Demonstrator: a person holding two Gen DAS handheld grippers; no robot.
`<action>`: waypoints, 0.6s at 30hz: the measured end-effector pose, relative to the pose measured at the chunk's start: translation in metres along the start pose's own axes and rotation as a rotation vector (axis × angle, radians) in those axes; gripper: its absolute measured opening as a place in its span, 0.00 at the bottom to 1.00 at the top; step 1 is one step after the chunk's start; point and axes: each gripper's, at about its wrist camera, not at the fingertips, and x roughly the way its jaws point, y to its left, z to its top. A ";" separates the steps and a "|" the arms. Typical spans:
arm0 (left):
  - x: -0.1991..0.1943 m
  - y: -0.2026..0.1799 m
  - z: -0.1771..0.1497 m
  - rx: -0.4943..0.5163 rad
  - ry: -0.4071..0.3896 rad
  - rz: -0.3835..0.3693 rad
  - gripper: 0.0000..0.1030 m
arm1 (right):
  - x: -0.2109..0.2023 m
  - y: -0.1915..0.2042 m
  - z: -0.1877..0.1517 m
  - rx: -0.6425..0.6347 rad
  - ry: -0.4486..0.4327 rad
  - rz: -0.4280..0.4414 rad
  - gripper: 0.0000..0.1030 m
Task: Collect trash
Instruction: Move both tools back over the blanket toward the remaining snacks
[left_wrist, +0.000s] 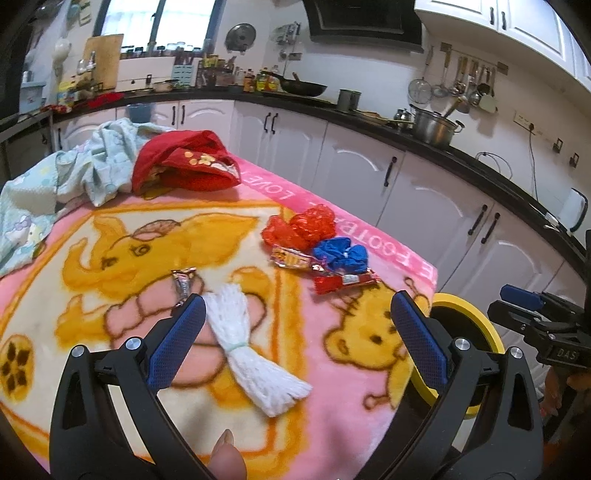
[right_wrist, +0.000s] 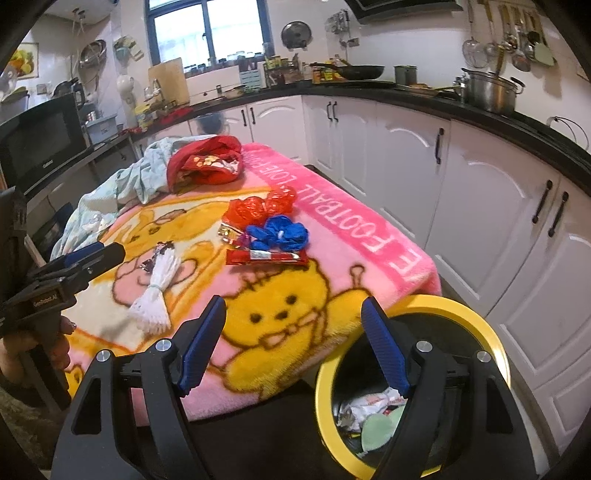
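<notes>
Left gripper (left_wrist: 295, 325): jaws wide, nothing between the pads. It hangs above the pink cartoon blanket (left_wrist: 110, 258). A white foam net sleeve (left_wrist: 251, 354) lies on the blanket just inside the left finger, running from 11 o'clock to 5 o'clock across the gap, apart from both pads.

A small silver wrapper (left_wrist: 183, 284) lies at 11 o'clock from that sleeve, just beyond the left fingertip.

At 1 o'clock from the left gripper sits a cluster of trash: a crumpled red plastic (left_wrist: 303, 227), a crumpled blue plastic (left_wrist: 341, 253) just beside it, a yellow-and-red snack wrapper (left_wrist: 291, 260), and a long red wrapper (left_wrist: 347, 282) nearest the gripper.

Right gripper (right_wrist: 293, 332): jaws wide, empty. It hovers over the blanket's near edge, with its right finger above the yellow-rimmed bin (right_wrist: 461, 306). The bin stands on the floor at 5 o'clock from the table corner; white paper scraps and a pale green piece lie inside.

At the blanket's far end, 11 o'clock, are a red garment (left_wrist: 184, 166) and a pale blue cloth (left_wrist: 74, 177), touching.

A hand (right_wrist: 22, 354) grips the left tool's handle at 9 o'clock in the right wrist view.
</notes>
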 end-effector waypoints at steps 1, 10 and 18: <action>0.000 0.002 0.000 -0.004 0.000 0.003 0.89 | 0.004 0.003 0.003 -0.007 0.004 0.008 0.71; 0.009 0.032 0.000 -0.049 0.015 0.043 0.89 | 0.041 0.016 0.026 -0.027 0.023 0.035 0.71; 0.018 0.062 -0.001 -0.096 0.031 0.087 0.89 | 0.076 0.017 0.044 -0.013 0.037 0.035 0.71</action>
